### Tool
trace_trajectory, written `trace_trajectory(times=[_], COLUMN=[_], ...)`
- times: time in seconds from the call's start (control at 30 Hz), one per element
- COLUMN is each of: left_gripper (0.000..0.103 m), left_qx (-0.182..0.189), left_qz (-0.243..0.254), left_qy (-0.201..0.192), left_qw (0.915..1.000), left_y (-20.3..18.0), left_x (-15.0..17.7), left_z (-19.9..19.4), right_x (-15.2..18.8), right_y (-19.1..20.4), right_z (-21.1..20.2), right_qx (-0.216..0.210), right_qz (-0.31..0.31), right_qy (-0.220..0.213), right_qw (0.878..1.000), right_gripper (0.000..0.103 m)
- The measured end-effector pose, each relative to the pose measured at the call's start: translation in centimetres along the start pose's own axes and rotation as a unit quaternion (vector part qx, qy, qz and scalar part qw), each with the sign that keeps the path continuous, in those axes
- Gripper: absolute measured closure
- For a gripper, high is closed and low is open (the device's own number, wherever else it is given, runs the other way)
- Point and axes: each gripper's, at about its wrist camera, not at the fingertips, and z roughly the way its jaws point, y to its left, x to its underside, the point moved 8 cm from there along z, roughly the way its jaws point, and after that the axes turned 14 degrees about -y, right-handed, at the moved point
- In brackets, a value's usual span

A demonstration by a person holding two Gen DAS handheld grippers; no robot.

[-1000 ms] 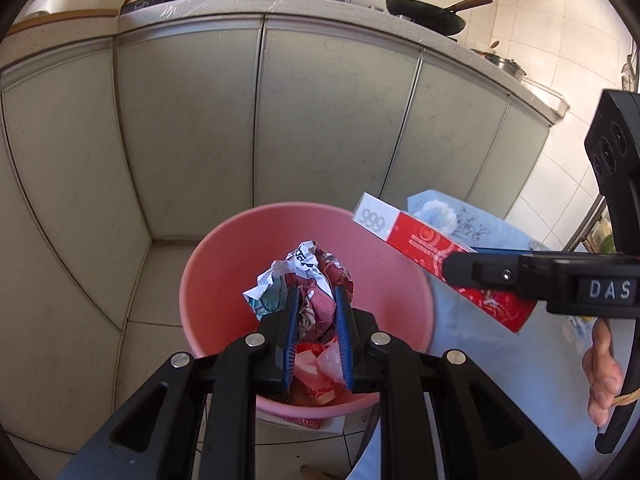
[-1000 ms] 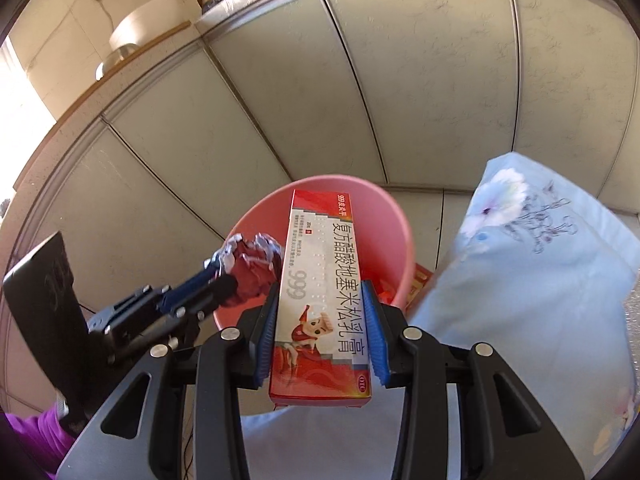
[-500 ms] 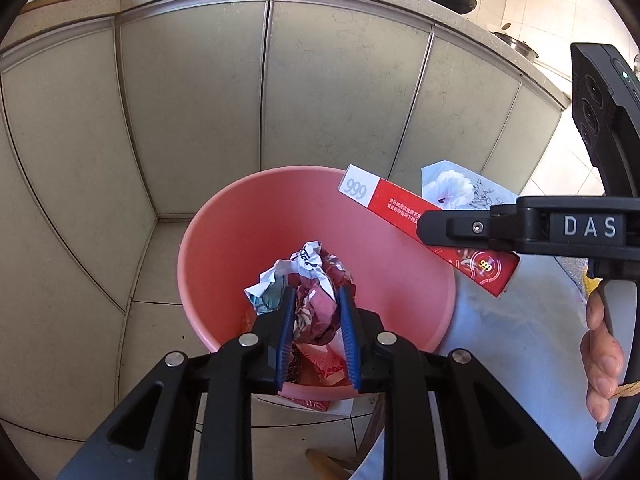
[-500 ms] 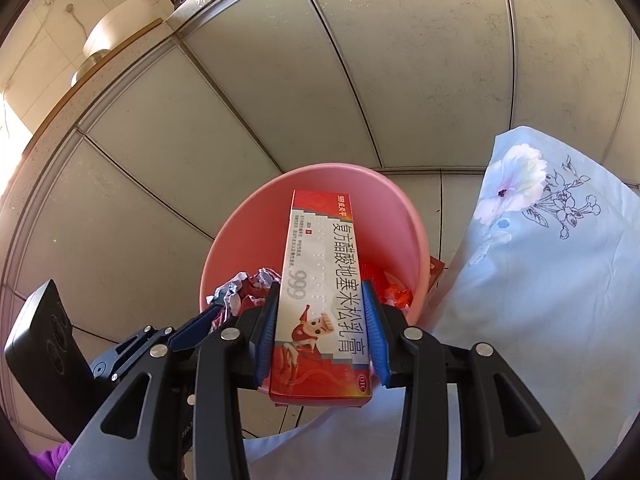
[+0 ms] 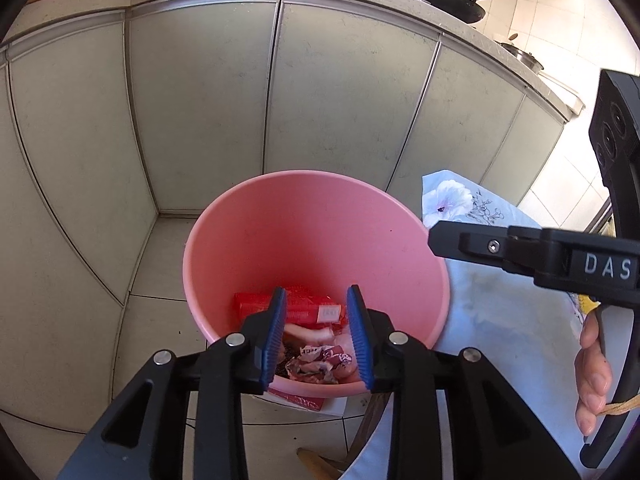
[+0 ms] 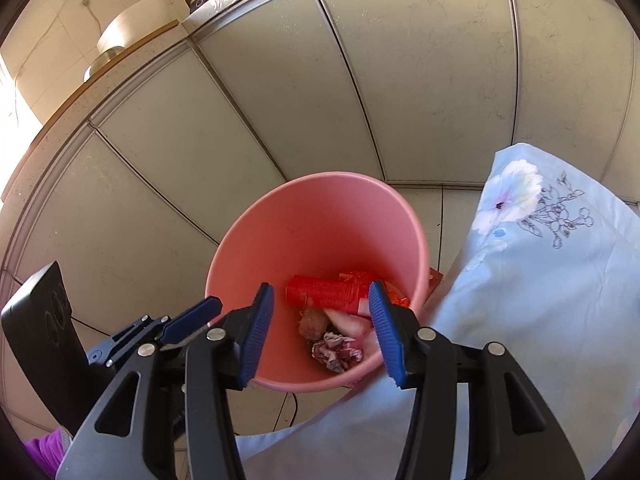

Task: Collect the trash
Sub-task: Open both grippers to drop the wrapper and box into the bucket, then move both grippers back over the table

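A pink bucket stands on the tiled floor below both grippers. At its bottom lie a red carton, a crumpled wrapper and other scraps. My left gripper hangs over the bucket's near rim, its jaws opening, nothing between its blue pads. My right gripper also hangs over the bucket, jaws opening and empty. The right gripper's black finger reaches in from the right in the left wrist view; the left gripper's fingertips show at the left in the right wrist view.
Grey cabinet doors rise behind the bucket under a counter with pans. A pale blue flowered cloth covers a surface right of the bucket. A person's fingers hold the right gripper's handle. A red packet lies under the bucket's edge.
Both grippers opened. The crumpled wrapper fell from the left one and the red carton from the right one; both now lie in the bucket.
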Motion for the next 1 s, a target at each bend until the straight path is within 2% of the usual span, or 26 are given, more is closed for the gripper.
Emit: trace_trajectory(times=[0.2,0.6,0.8,1.0], left_gripper=[0.07,0.07,0.07,0.07], left_qx=[0.011,0.041,0.069,0.105], left_qz=[-0.008,0.028,0.05,0.079], left_qy=[-0.002,-0.01,-0.013,-0.013], left_qw=[0.9999,0.9987,0.9963,0.9912], left_y=[-0.5,-4.7,-8.4,-13.8], left_x=[-0.5,-1.2,-1.5,-1.8], left_z=[-0.3,-1.2,-1.3,-1.1], right_x=[0.4,2.3,3.3,4.3], right_y=[-1.0,-6.0,-9.2,-12.6], right_z=[-2.2,-8.5,-11.9,-15.8], right_qx=[0.013,0.057,0.096,0.145], right_qz=[-0.012,0.01,0.026,0.028], right_qy=[-0.022,-0.066,-0.086,-0.115], right_qw=[1.0,0.996,0.991,0.982], right_gripper=[0.053,0.053,0.053,0.053])
